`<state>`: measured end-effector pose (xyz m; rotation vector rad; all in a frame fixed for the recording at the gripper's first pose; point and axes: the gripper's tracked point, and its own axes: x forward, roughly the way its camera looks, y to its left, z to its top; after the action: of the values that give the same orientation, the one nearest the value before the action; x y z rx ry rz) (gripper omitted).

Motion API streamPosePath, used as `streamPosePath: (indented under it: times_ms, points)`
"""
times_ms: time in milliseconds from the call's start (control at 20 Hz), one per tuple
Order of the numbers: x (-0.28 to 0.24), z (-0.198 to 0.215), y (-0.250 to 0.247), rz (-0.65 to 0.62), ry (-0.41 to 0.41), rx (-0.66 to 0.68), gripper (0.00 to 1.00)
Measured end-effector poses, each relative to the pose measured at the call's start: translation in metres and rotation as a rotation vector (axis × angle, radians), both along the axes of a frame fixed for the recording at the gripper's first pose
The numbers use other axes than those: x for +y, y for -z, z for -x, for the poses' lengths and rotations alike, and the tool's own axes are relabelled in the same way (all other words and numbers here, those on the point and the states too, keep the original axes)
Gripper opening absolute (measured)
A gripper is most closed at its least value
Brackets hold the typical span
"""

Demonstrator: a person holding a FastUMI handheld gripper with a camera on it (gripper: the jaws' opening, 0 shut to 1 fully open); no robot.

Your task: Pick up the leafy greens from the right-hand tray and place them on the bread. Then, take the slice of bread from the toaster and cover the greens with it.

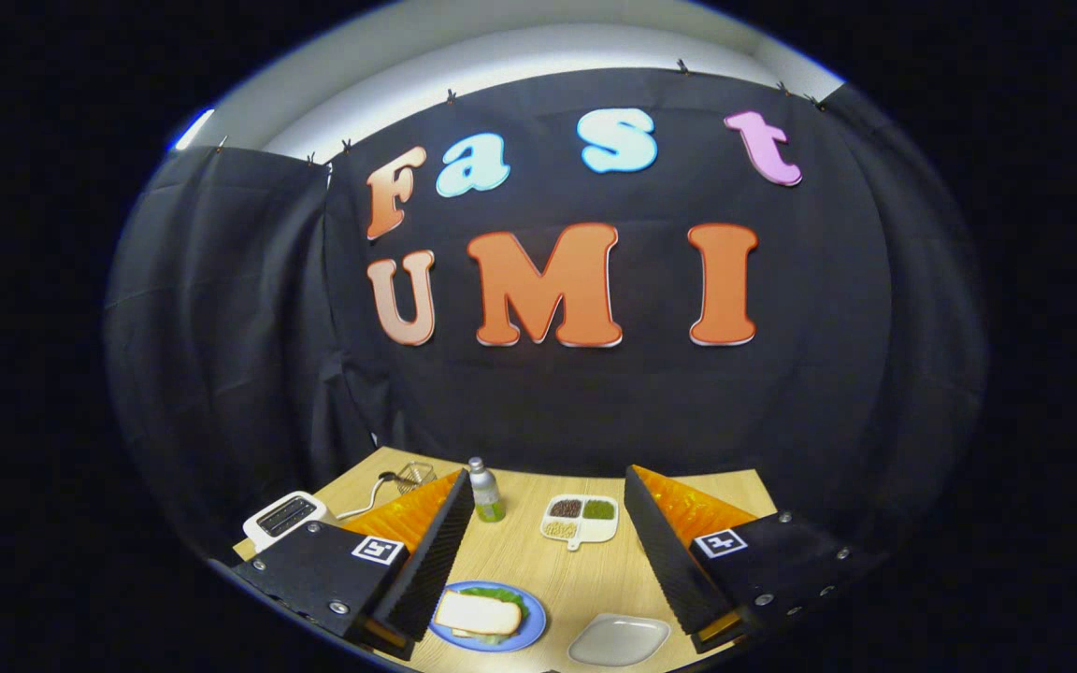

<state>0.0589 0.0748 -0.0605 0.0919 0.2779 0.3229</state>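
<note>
The tabletop (538, 570) carries a toaster (284, 517) at ten o'clock. The claw (548, 547) hangs above it, fingers wide apart, gripping nothing. Between them at six o'clock, bread (477, 613) covers greens (499, 593) on a plate (531, 624); an empty tray (619, 639) lies beside.

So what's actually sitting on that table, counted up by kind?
Dishes: 3 (blue plate with the bread over the greens, grey tray, divided snack dish)
Toaster: 1
Bottle: 1
Wire basket: 1
Total: 6
The gripper is open above the table.
</note>
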Motion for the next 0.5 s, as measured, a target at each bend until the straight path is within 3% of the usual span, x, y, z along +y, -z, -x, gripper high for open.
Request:
streamPosePath:
  times_ms: [500]
  points:
    - [-0.041,0.029,-0.117,-0.041,0.124,-0.292,0.97]
